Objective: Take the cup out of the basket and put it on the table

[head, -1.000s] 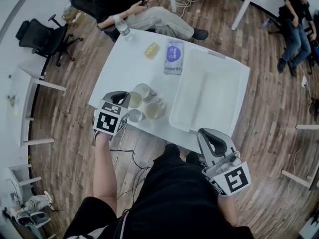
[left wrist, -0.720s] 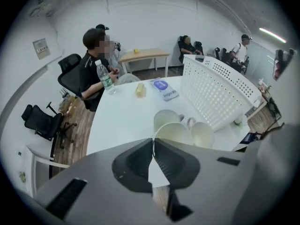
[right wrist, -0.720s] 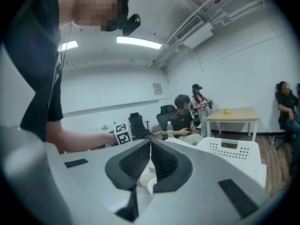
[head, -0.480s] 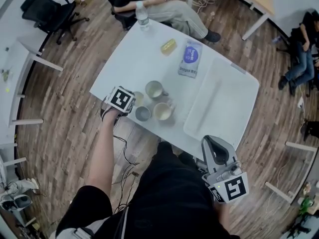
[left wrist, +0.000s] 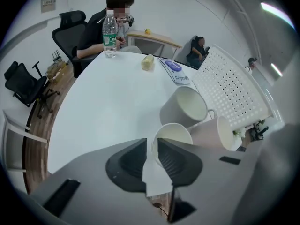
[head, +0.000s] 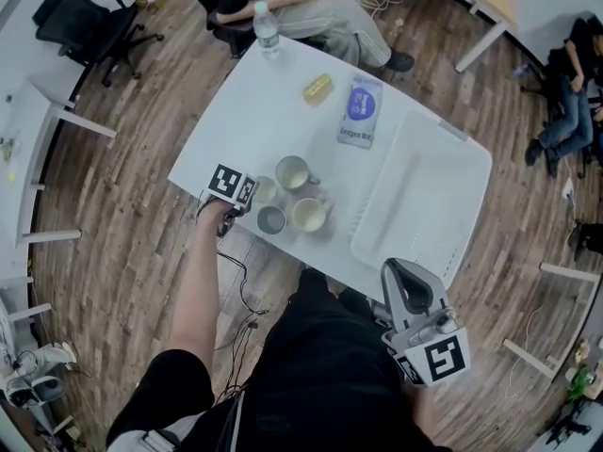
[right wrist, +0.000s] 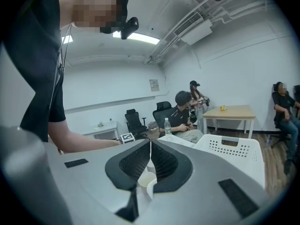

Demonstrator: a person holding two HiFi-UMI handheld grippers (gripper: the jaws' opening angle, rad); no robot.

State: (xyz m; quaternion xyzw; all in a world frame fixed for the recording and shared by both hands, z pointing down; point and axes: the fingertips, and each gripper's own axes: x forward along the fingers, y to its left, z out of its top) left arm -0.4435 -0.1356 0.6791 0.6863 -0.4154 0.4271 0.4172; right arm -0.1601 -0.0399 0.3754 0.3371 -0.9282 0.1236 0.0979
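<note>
Several white cups stand close together near the table's point(head: 245, 111) front left corner. My left gripper point(head: 247, 192) points steeply down over the nearest cup point(head: 263, 189). In the left gripper view its jaws point(left wrist: 151, 144) straddle this cup's point(left wrist: 174, 134) rim; they have just been opening, and a gap shows beside the wall. Two more cups point(left wrist: 187, 107) point(left wrist: 218, 132) stand right behind it. The white perforated basket point(head: 424, 191) point(left wrist: 229, 88) lies on the table's right half. My right gripper point(head: 400, 271) point(right wrist: 150, 144) hangs shut and empty off the near edge.
A water bottle point(head: 268, 28) point(left wrist: 109, 28), a yellow item point(head: 317, 88) and a blue packet point(head: 361, 109) lie on the table's far side. A seated person point(head: 311, 8) is just beyond it. Office chairs point(head: 80, 22) stand at the far left.
My left gripper has sunk down onto the table among the cups and turned to point more steeply down. The right gripper has hardly shifted.
</note>
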